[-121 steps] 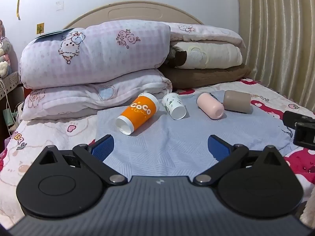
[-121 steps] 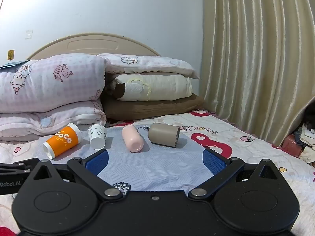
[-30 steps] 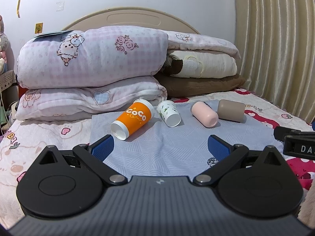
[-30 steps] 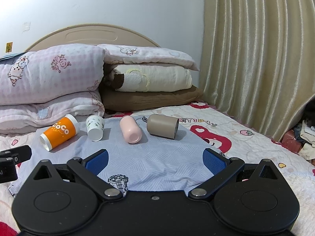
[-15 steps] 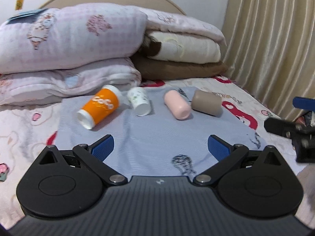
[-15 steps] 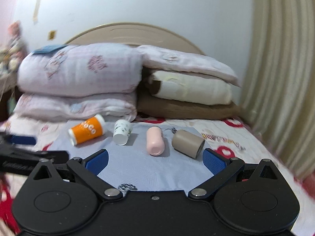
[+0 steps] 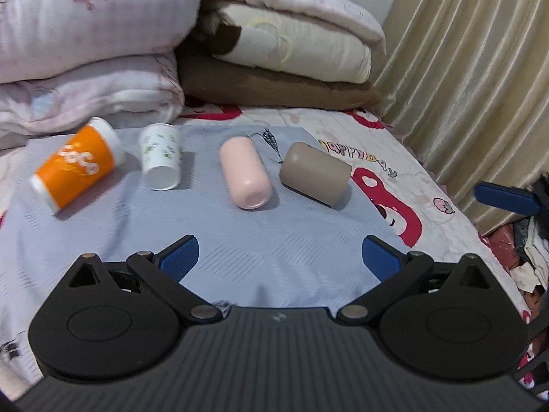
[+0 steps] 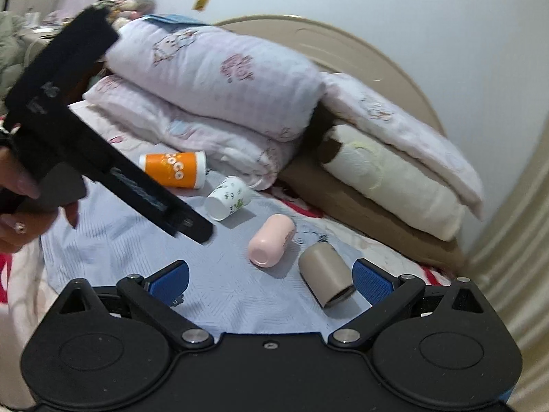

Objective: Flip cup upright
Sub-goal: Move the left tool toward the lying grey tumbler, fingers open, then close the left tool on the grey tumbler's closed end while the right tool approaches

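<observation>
Four cups lie on their sides on the pale blue cloth (image 7: 274,247): orange paper cup (image 7: 73,168), small white printed cup (image 7: 160,161), pink rounded cup (image 7: 244,172) and taupe cylindrical cup (image 8: 325,275). The left gripper (image 7: 278,257) and right gripper (image 8: 269,276) are both spread wide, holding nothing. The left gripper's body hides part of the orange cup in the right view.

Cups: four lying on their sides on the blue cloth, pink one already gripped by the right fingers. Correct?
Not quite. The pink cup is ungripped: the right wrist view shows the right gripper open and short of it. All four cups do lie sideways on the blue cloth.
</observation>
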`<state>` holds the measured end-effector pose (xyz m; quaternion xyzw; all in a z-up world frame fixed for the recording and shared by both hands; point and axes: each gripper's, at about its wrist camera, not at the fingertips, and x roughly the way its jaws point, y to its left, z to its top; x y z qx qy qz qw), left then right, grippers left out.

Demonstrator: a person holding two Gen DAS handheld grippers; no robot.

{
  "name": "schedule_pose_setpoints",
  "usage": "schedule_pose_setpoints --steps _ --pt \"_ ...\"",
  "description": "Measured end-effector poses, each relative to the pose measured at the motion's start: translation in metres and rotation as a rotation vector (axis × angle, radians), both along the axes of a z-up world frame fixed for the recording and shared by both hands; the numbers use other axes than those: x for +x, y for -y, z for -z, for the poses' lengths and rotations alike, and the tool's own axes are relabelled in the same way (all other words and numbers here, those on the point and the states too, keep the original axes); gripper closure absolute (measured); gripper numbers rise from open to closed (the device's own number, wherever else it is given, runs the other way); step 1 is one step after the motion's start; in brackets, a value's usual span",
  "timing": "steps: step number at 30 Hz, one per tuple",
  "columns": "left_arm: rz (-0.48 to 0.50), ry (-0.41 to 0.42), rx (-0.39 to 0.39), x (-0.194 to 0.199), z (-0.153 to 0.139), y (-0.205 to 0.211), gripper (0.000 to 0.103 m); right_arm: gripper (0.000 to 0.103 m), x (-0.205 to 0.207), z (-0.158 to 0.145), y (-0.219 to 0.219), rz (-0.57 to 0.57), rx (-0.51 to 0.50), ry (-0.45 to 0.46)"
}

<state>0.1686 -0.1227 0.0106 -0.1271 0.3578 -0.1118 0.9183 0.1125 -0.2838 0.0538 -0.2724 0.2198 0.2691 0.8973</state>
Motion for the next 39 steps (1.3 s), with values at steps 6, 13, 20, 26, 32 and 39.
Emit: schedule_pose_setpoints --steps 6,13,20,26,32,39 --pt "0.04 -0.021 0.036 0.055 0.022 0.035 0.002 0.002 0.069 0.016 0.011 -0.099 -0.048 -0.07" --pt "-0.021 -0.062 -0.034 0.121 0.044 0.05 0.003 0.006 0.144 0.043 0.027 -0.16 -0.142 -0.179" --pt "-0.082 -0.138 -0.161 0.175 0.066 0.056 0.004 0.013 0.2 0.068 0.026 -0.179 -0.238 -0.221" --pt "-0.094 -0.165 -0.21 0.198 0.071 0.063 0.007 0.013 0.23 0.085 0.017 -0.185 -0.278 -0.243" --pt "-0.113 -0.223 -0.306 0.203 0.076 0.06 0.008 0.013 0.252 0.1 0.012 -0.202 -0.316 -0.286" --pt "-0.164 -0.288 -0.386 0.213 0.092 0.056 0.012 0.015 0.264 0.112 0.009 -0.215 -0.331 -0.299"
